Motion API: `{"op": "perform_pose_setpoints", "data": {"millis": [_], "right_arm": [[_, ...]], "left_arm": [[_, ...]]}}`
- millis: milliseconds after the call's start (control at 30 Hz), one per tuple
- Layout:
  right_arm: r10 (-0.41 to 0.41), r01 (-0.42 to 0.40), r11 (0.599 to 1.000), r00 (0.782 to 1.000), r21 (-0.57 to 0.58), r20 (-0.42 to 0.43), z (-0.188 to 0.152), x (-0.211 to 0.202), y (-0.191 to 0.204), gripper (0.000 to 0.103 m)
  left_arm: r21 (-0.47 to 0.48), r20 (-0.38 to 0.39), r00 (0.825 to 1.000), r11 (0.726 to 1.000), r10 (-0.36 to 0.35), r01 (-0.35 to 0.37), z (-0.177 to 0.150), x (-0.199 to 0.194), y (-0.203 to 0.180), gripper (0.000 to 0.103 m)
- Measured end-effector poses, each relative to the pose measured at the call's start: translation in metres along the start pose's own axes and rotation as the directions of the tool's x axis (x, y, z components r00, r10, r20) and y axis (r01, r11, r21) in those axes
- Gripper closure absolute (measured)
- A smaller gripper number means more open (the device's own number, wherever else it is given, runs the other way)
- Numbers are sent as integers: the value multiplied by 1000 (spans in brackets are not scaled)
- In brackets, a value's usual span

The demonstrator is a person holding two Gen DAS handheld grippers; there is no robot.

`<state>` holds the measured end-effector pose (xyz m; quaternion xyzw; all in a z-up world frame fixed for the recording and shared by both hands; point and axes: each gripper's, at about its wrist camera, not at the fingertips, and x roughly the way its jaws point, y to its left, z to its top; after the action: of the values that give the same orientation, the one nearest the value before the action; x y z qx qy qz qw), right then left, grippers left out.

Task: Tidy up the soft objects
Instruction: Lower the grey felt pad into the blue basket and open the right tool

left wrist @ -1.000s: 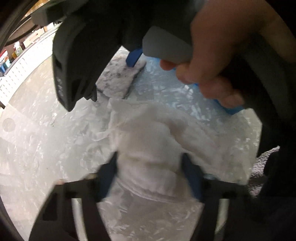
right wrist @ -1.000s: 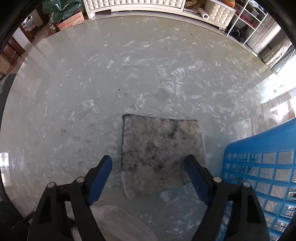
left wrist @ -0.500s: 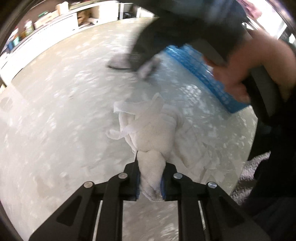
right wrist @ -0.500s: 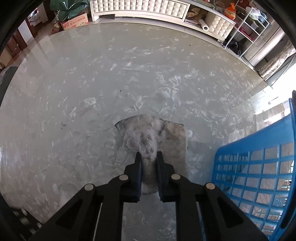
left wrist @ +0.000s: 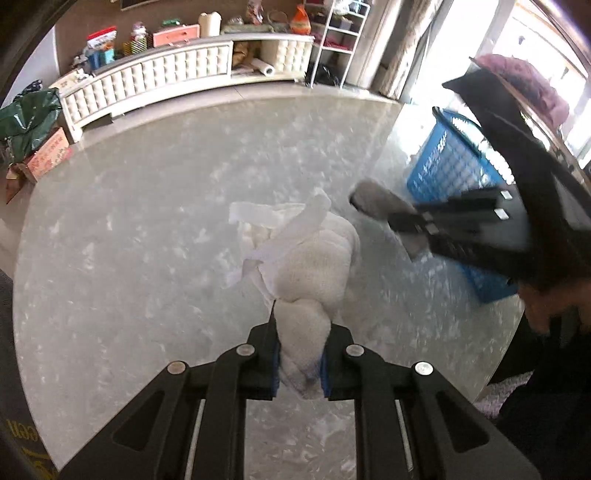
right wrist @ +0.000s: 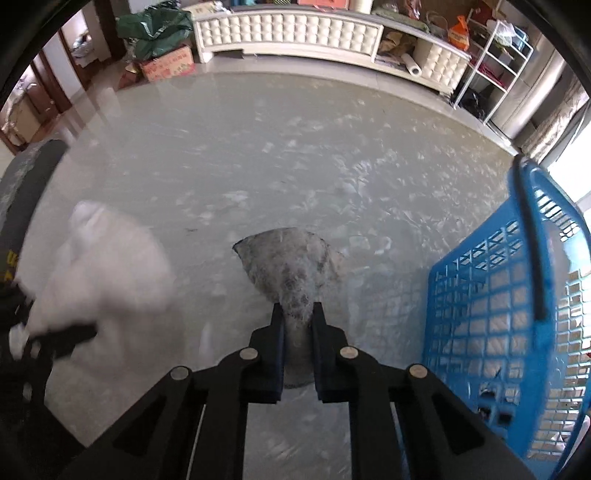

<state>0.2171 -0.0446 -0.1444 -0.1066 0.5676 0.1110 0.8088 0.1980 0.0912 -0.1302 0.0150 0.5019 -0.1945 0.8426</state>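
My left gripper [left wrist: 300, 325] is shut on a white cloth garment [left wrist: 314, 258] with loose straps and holds it lifted over the marble table [left wrist: 129, 240]. My right gripper [right wrist: 297, 314] is shut on a grey mottled cloth [right wrist: 291, 258] and holds it above the table [right wrist: 258, 166]. The blue plastic basket [right wrist: 491, 314] stands just right of the grey cloth. In the left wrist view the right gripper [left wrist: 399, 218] carries the grey cloth [left wrist: 373, 195] in front of the basket [left wrist: 447, 162]. The white garment also shows blurred in the right wrist view [right wrist: 107, 266].
A white tufted cabinet [left wrist: 155, 81] with boxes on top runs along the far wall. A green bag [right wrist: 151, 33] and a cardboard box [right wrist: 168, 66] lie on the floor at the far left. A white wire shelf [right wrist: 495, 66] stands at the far right.
Both grippers closed on their cloths, the left on the white garment and the right on the grey cloth, and lifted them off the table. The basket now appears closer to the right gripper.
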Motion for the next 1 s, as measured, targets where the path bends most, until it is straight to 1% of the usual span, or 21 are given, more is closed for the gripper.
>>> {"op": "perform_pose_setpoints", "data": {"millis": [133,233,433,467,533,567,600,700,767,900,933,1000], "right_arm": [[4,-1,999,999,-53,49,-7,-31,14,92],[7,0,996,997,-86,76,-6,-56,27,92],[-4,21,992,991,-124,133,-20,-94,33,92],[-7,25,992,990,-127,139,-22,-96,32,92],[-12,33,991,988,-130,157,-28,-106,29,92],[-14,36,991,987,-131,161,-28,-103,23,92],[-19,42,990,985,-133,170,-31,-109,22,92],[-33,60,989,981,-135,191,-40,-119,14,92],[-42,69,989,979,-128,201,-44,-118,0,92],[-61,87,991,972,-103,227,-59,-135,-19,92],[-66,90,991,971,-98,228,-55,-133,-22,92],[-88,110,990,968,-83,237,-60,-140,-34,92]], "left_arm": [[-13,40,999,1000,-4,5,8,-13,5,89],[-20,68,998,1000,-7,8,13,-32,9,89],[-5,120,993,1000,-20,20,19,-52,-6,89],[2,127,992,1000,-23,23,21,-56,-9,89],[13,142,989,1000,-27,25,24,-63,-15,89],[18,146,989,999,-30,28,24,-65,-19,89],[26,154,988,999,-34,30,25,-68,-23,89],[42,163,986,998,-43,36,29,-66,-32,89],[46,164,985,998,-47,40,31,-63,-35,89],[60,169,984,997,-59,50,37,-65,-43,89],[62,168,984,997,-59,49,38,-64,-45,89],[65,163,985,997,-55,45,39,-61,-47,89]]}}
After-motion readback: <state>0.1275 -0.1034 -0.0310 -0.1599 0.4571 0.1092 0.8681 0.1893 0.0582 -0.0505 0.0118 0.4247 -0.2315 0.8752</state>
